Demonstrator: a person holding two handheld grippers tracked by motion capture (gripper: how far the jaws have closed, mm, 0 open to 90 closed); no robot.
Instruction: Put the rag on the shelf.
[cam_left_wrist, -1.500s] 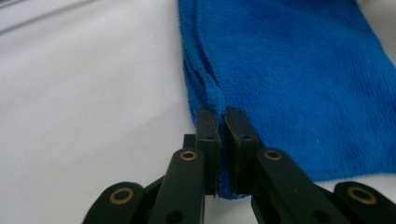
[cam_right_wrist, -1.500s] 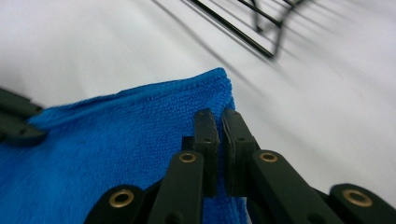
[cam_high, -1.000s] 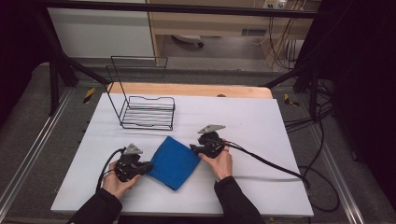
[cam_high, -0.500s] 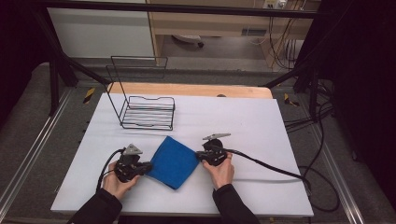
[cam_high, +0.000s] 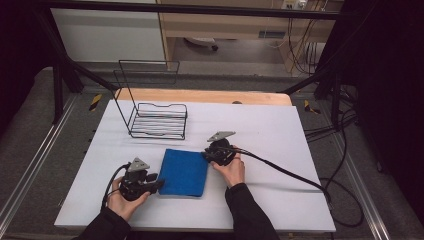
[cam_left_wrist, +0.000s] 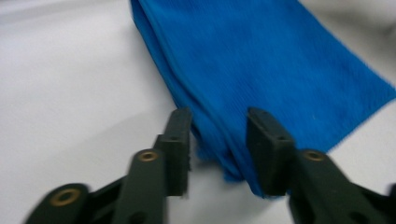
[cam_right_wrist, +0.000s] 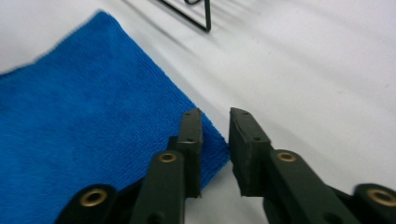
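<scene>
left gripper (cam_left_wrist: 217, 140) spread astride blue cloth (cam_left_wrist: 271, 60) edge; right gripper (cam_right_wrist: 215, 126) parted beside corner.

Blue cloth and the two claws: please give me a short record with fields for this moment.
cloth: blue cloth, folded, flat on the white table
left claw: jaws just opening, apart, astride the cloth's folded corner, not pressing it
right claw: jaws just opening, a narrow gap, nothing between them, at the cloth's far right corner
other: black wire rack, beyond the cloth
</scene>
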